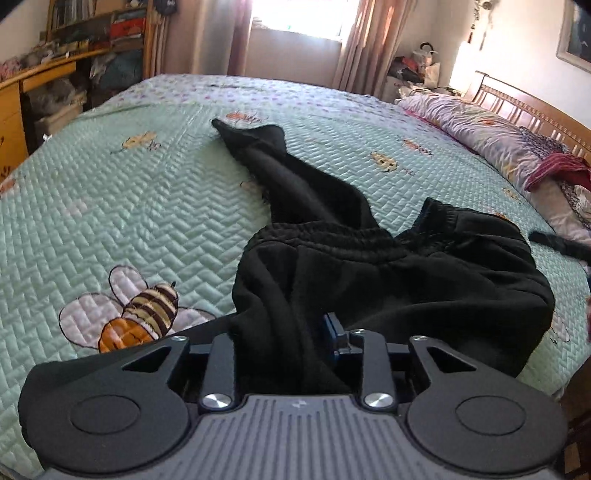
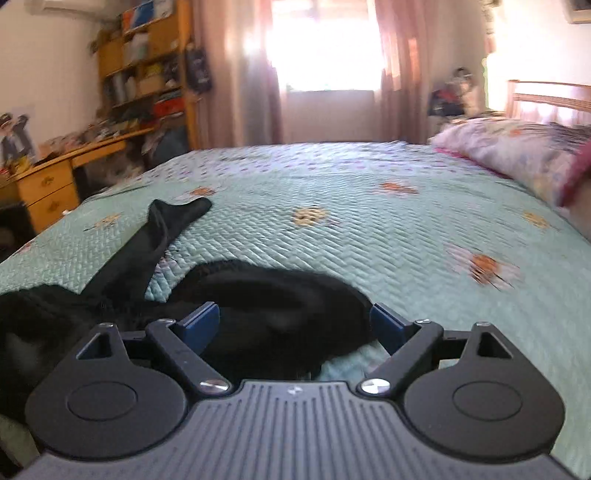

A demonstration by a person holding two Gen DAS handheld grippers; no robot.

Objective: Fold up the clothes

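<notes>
- bed (image 1: pixel 110 192) with a mint green quilt, bee pictures on it
- bright window (image 1: pixel 303 16), pinkish curtains (image 1: pixel 364 40) either side
- wooden desk (image 2: pixel 48 181) and messy shelves (image 2: pixel 147 62) on the left
- wooden headboard (image 1: pixel 532 107), flowery pillow (image 1: pixel 476 125)

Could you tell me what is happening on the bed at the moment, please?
A person is folding black trousers on a green quilted bedspread. The left tongs are shut on a bunch of the fabric, while the right tongs are open, hovering over another part. The trousers are crumpled, one leg stretching away.
</notes>
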